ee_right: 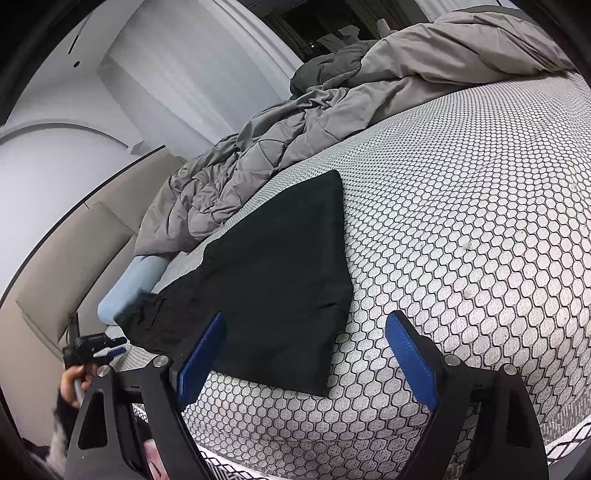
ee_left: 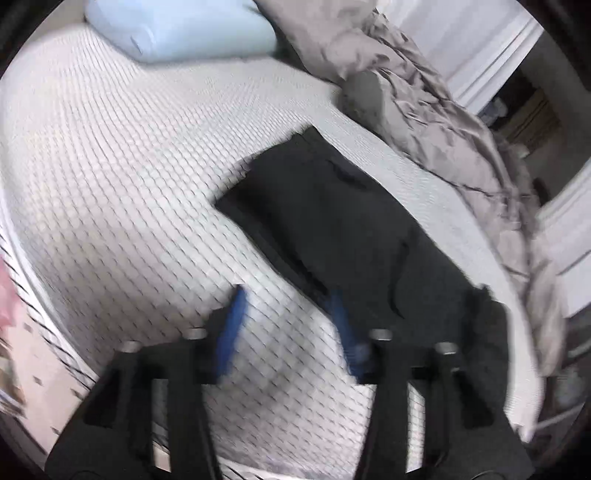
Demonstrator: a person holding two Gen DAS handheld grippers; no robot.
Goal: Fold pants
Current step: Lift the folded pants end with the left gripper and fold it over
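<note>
The black pants (ee_left: 332, 221) lie flat on the white honeycomb-patterned mattress (ee_left: 129, 184), folded lengthwise. In the right wrist view the pants (ee_right: 280, 266) run from the near edge toward the far left. My left gripper (ee_left: 288, 325) is open and empty, just above the mattress beside the pants' near edge; the view is blurred. It also shows small at the left of the right wrist view (ee_right: 99, 350). My right gripper (ee_right: 306, 354) is open and empty, hovering over the pants' near end, with its left finger (ee_right: 199, 354) over the cloth.
A crumpled grey duvet (ee_right: 332, 110) lies along the far side of the mattress (ee_right: 461, 240), also seen in the left wrist view (ee_left: 443, 129). A light blue pillow (ee_left: 177, 29) sits at the head, also in the right wrist view (ee_right: 125, 291). White walls stand beyond.
</note>
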